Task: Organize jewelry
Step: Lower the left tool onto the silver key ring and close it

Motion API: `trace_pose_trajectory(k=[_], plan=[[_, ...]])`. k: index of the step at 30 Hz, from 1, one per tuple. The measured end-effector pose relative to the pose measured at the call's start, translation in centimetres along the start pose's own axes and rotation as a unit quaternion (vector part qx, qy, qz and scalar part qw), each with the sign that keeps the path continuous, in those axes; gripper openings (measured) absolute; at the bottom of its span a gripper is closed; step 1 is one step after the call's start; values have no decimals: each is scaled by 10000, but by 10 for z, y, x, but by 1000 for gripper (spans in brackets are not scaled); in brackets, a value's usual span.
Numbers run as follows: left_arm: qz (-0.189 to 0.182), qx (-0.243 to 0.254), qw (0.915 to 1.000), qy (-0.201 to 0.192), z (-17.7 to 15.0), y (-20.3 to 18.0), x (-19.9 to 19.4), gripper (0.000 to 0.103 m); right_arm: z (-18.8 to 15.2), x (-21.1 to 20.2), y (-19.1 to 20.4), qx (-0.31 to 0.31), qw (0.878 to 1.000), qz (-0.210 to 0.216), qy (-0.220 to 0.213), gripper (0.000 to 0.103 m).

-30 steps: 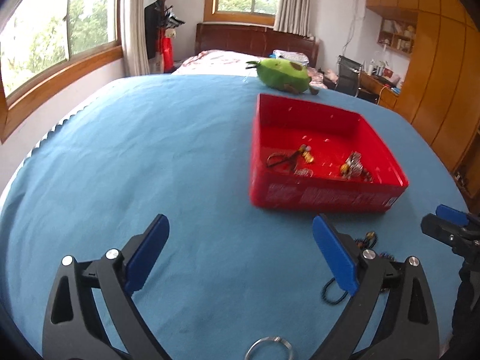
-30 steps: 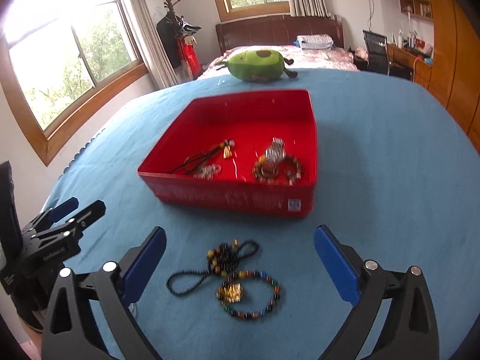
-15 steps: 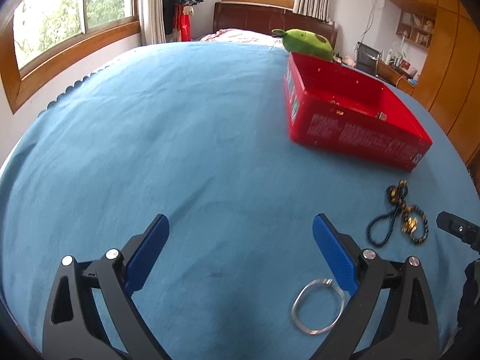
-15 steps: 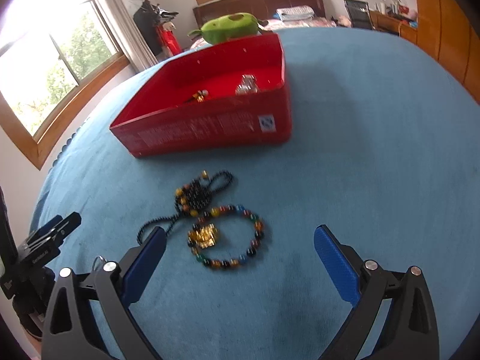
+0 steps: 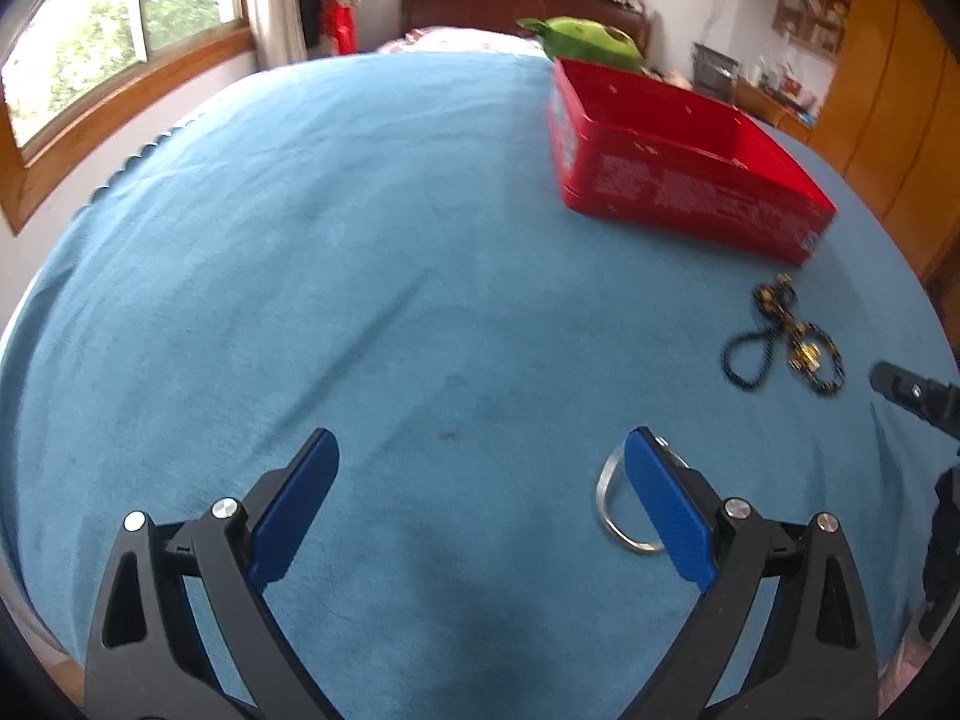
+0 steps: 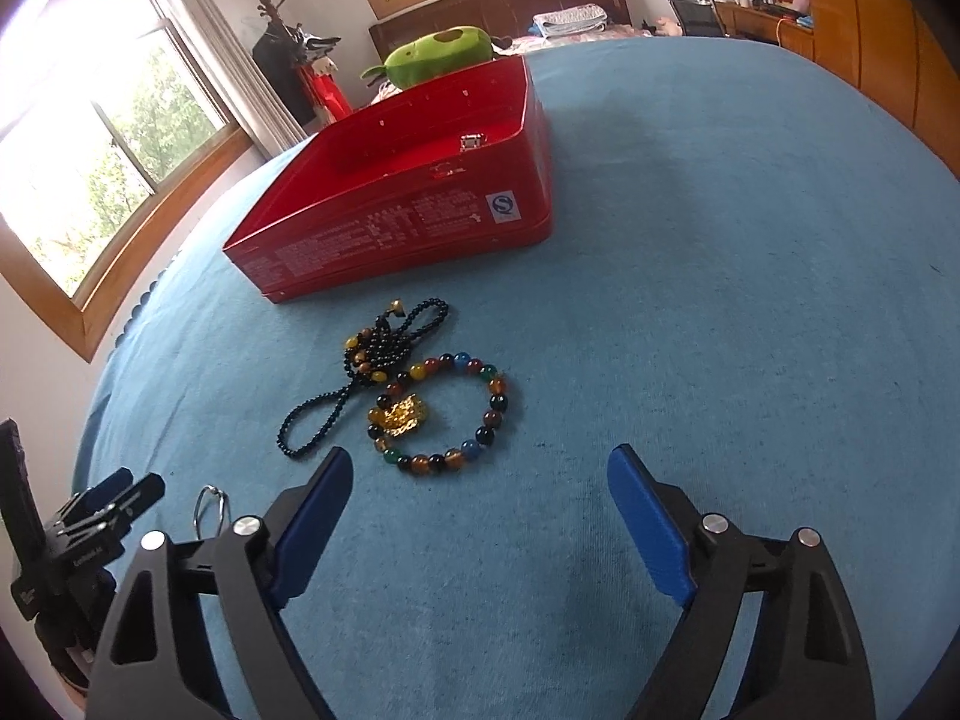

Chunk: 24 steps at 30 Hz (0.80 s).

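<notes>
A red box (image 6: 420, 204) stands on the blue cloth; it also shows in the left wrist view (image 5: 678, 162). In front of it lie a black bead necklace (image 6: 366, 372) and a multicoloured bead bracelet (image 6: 456, 414) with a gold charm; both show small in the left wrist view (image 5: 780, 336). A silver ring (image 5: 612, 504) lies by my left gripper's right finger; it also shows in the right wrist view (image 6: 210, 507). My left gripper (image 5: 480, 504) is open and empty. My right gripper (image 6: 480, 516) is open and empty, just short of the bracelet.
A green plush toy (image 6: 444, 54) lies behind the box. The round table's edge (image 5: 120, 174) curves along the left. A window, a bed and wooden cabinets (image 6: 870, 18) stand beyond.
Both grippers have dropped lower and closer to the cloth. The bracelet and necklace are nearer my right gripper. The silver ring now lies by my left gripper's right finger.
</notes>
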<state>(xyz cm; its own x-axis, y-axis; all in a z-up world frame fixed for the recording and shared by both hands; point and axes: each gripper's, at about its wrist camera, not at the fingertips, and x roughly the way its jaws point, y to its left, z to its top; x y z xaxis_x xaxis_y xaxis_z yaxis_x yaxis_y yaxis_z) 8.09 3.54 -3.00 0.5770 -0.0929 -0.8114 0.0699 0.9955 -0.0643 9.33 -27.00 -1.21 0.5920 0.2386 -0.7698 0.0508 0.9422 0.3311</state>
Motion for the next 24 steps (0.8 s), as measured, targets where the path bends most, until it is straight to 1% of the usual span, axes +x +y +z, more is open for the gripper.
trace_pose_trajectory(k=[2, 3, 4, 7, 10, 14, 16, 17, 19, 20, 22, 23, 24], plan=[[-112, 76, 9998, 155, -1, -6, 3, 94, -2, -1, 1, -12, 10000, 23, 3, 87], [-141, 129, 9996, 190, -1, -9, 4, 91, -3, -1, 3, -27, 10000, 35, 7, 87], [-140, 171, 9995, 205, -2, -12, 4, 85, -4, -1, 3, -34, 10000, 44, 7, 87], [-158, 345, 9985, 399, -2, -22, 13, 77, -5, -1, 4, -20, 10000, 73, 11, 87], [-306, 407, 9971, 565, 0, -25, 23, 72, -6, -2, 3, -15, 10000, 87, -1, 87], [-292, 608, 9962, 558, -2, -32, 28, 67, -6, -2, 2, 4, 10000, 93, 4, 87], [-314, 717, 9955, 527, -4, -36, 27, 54, -5, 0, 3, 4, 9999, 98, 18, 87], [-326, 747, 9953, 519, -4, -37, 27, 51, -5, 1, 4, 6, 9999, 113, 30, 87], [-338, 803, 9950, 497, -5, -40, 26, 36, -5, 3, 5, -1, 9999, 132, 51, 87], [-350, 820, 9949, 479, -5, -41, 25, 32, -5, 3, 6, -8, 9999, 137, 57, 87], [-385, 769, 9952, 461, -5, -39, 25, 14, -5, 4, 8, -44, 9999, 133, 81, 87], [-403, 720, 9955, 459, -4, -38, 26, 9, -5, 4, 9, -59, 9999, 130, 87, 87], [-393, 645, 9961, 463, -3, -34, 27, 2, -5, 4, 11, -82, 9998, 126, 95, 87]])
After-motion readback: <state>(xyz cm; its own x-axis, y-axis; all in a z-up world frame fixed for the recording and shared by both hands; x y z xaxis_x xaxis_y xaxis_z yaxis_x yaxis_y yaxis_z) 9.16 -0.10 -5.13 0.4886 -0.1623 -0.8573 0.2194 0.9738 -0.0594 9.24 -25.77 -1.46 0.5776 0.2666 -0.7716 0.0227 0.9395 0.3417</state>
